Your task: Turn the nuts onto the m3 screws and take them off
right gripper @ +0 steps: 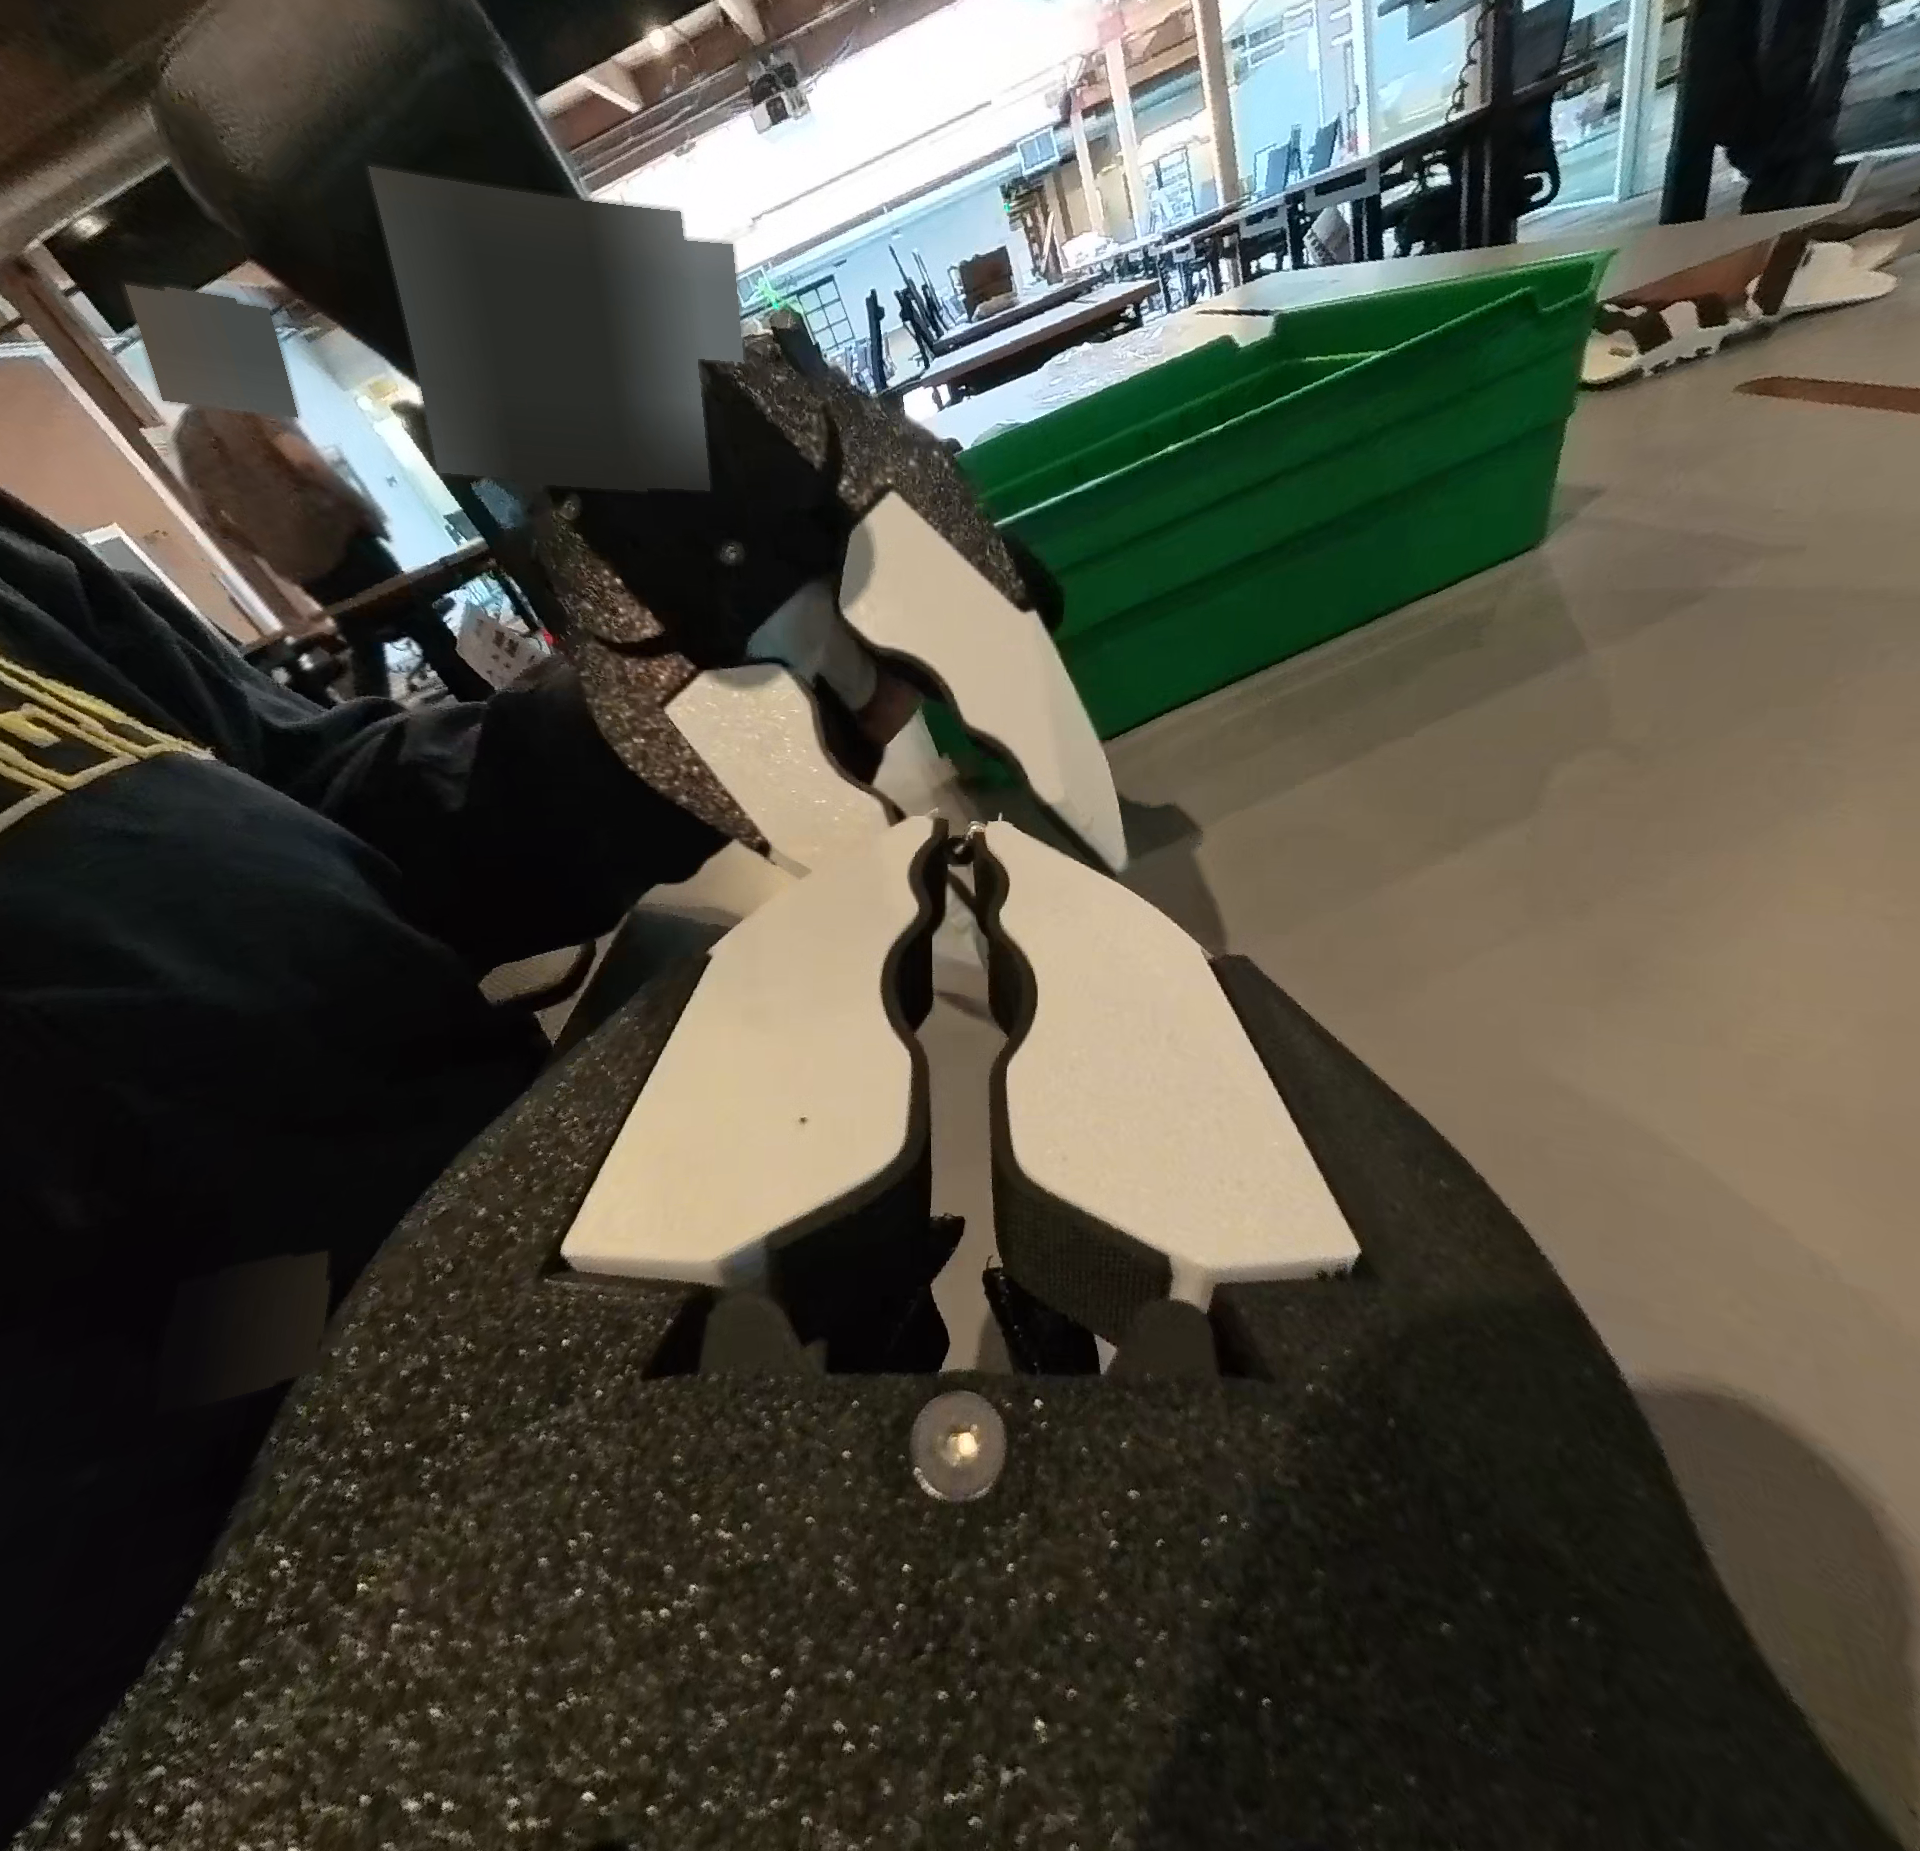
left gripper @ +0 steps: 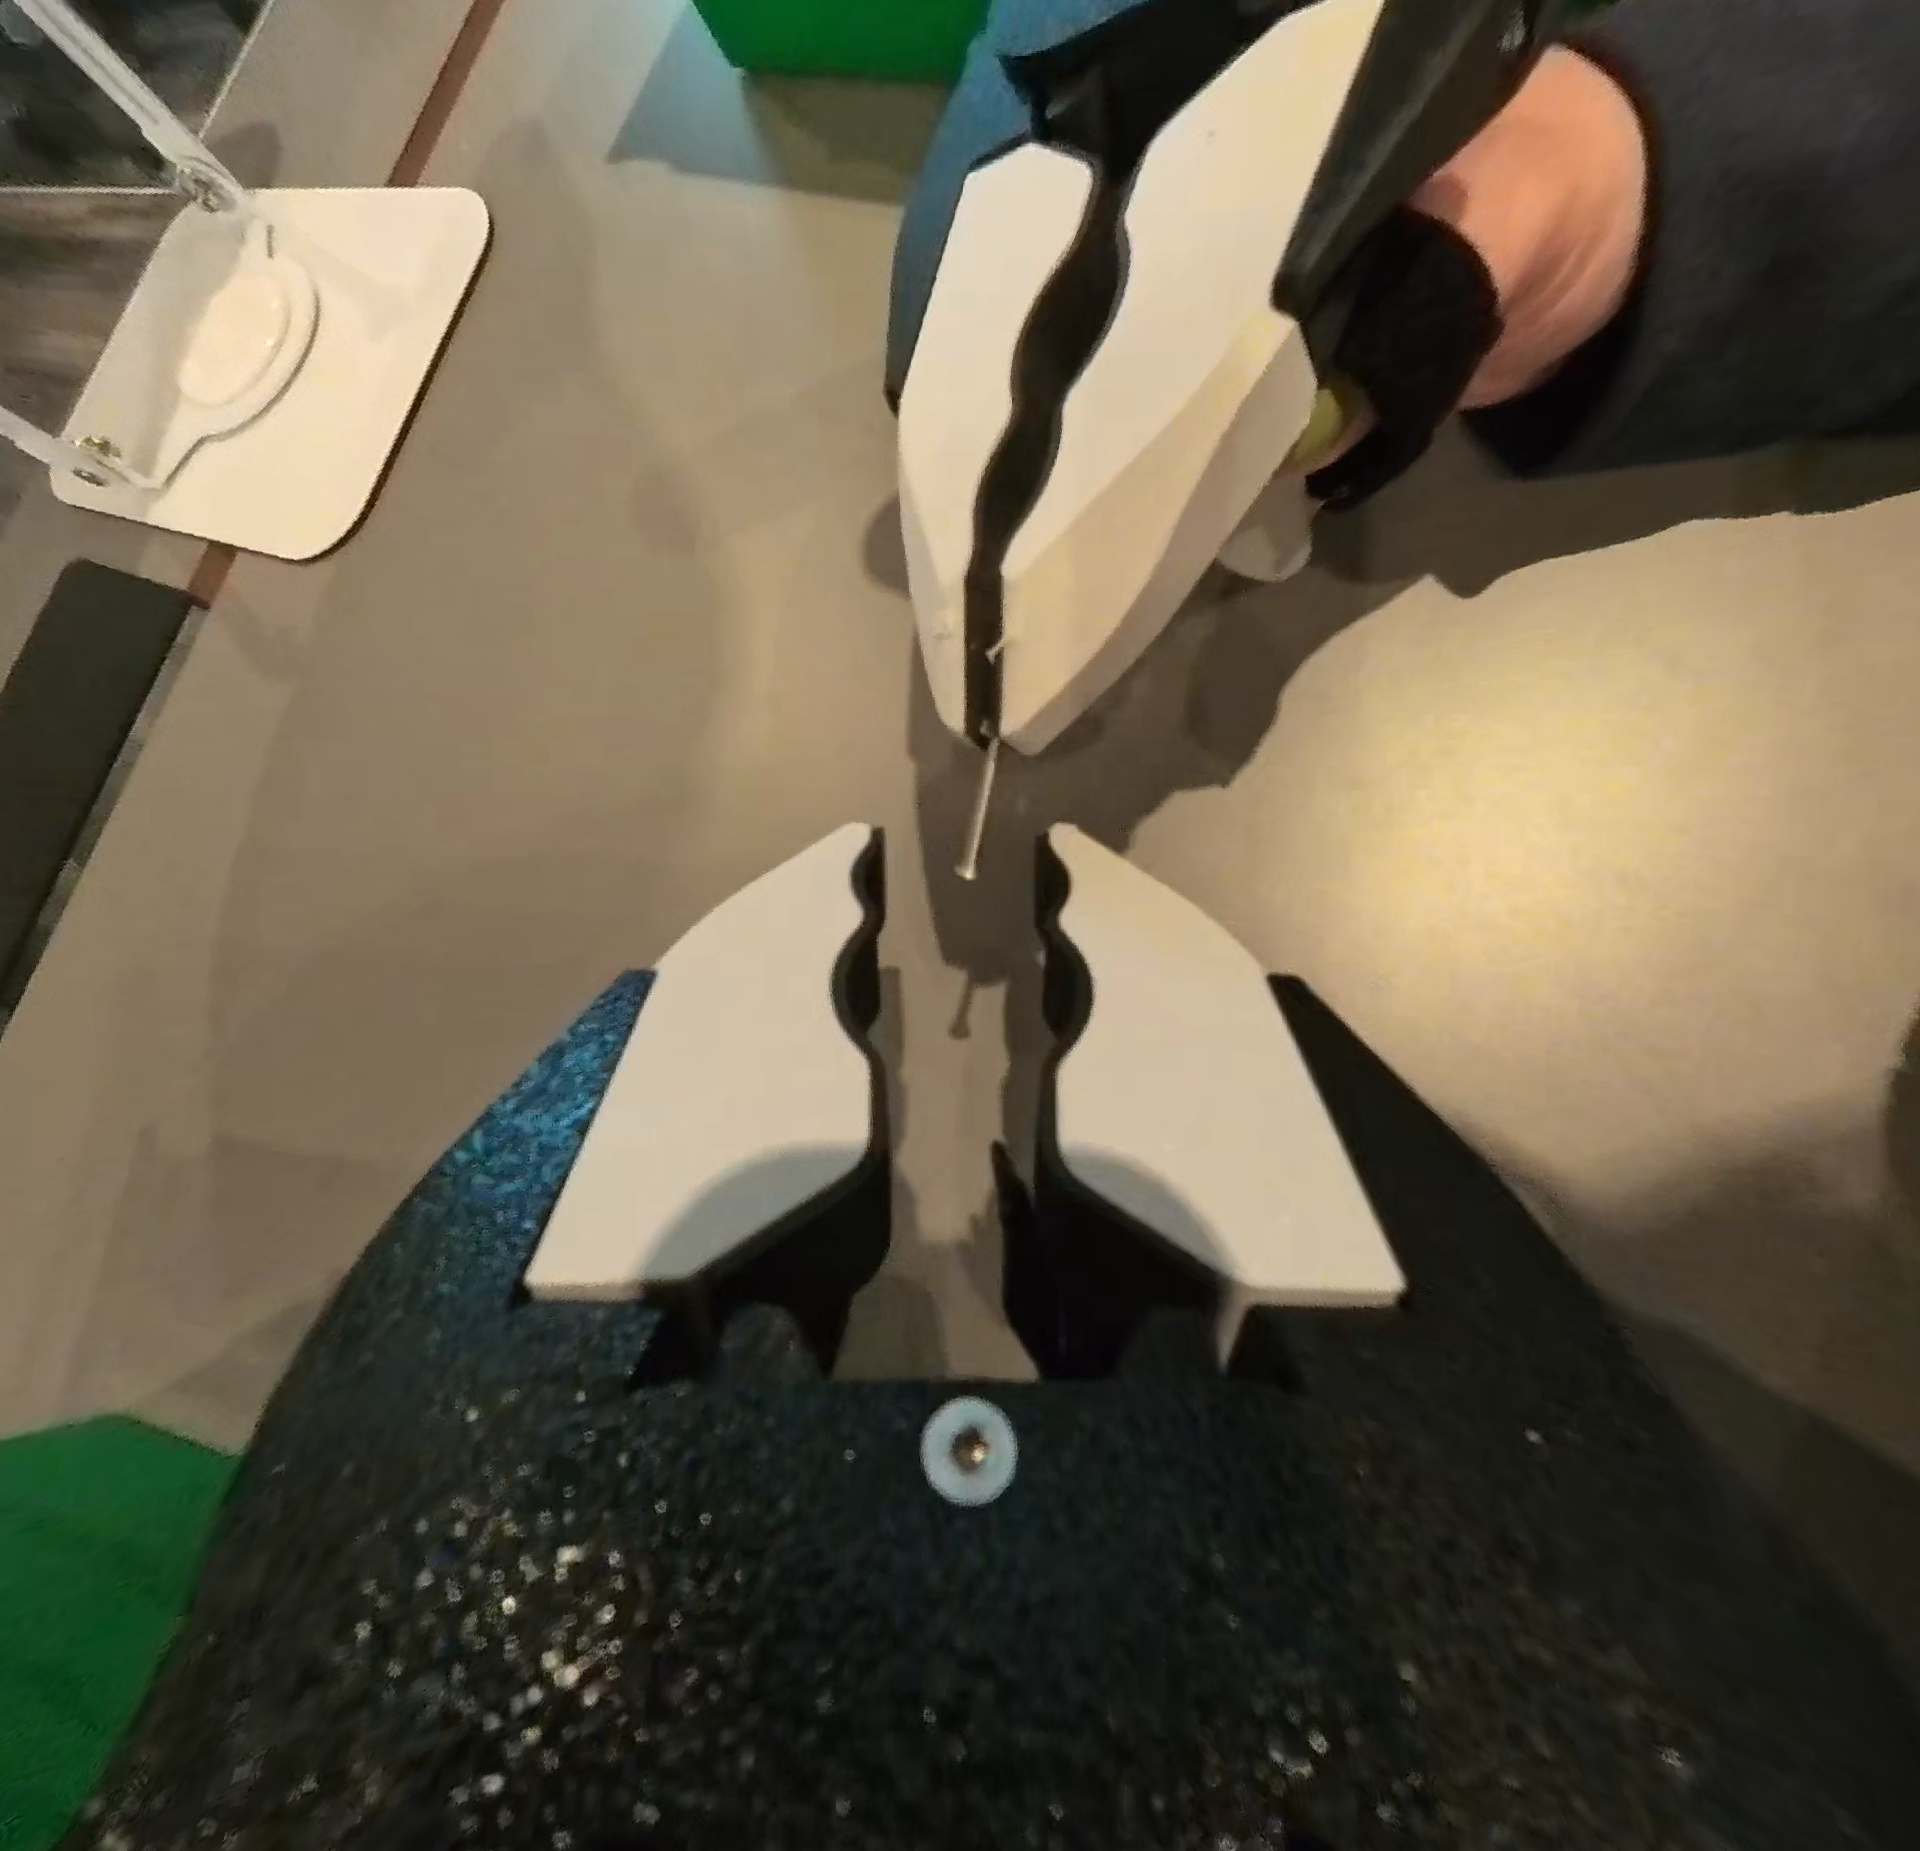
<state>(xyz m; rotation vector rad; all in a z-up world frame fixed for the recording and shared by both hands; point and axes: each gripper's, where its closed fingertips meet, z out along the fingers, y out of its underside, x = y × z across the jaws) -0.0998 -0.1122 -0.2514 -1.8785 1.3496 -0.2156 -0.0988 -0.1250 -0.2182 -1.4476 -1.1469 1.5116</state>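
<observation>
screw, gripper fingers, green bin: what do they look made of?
Screw, held in the right hand-held gripper: bright silvery shaft with glints, looks like bare metal, probably steel.
Fingers of the left hand-held gripper: matte white faces, likely plastic, possibly printed; their wavy black inner pads look rubbery, not certain.
Green bin: uniform glossy green with moulded steps, looks like plastic.

Count of things on the grey table

There were two handheld grippers with white fingers and black wavy pads, the left gripper and the right gripper; one thin silver metal screw (pinched at the right one's tips); one white square lamp base; one green plastic bin; and one bare hand in a dark sleeve.
</observation>
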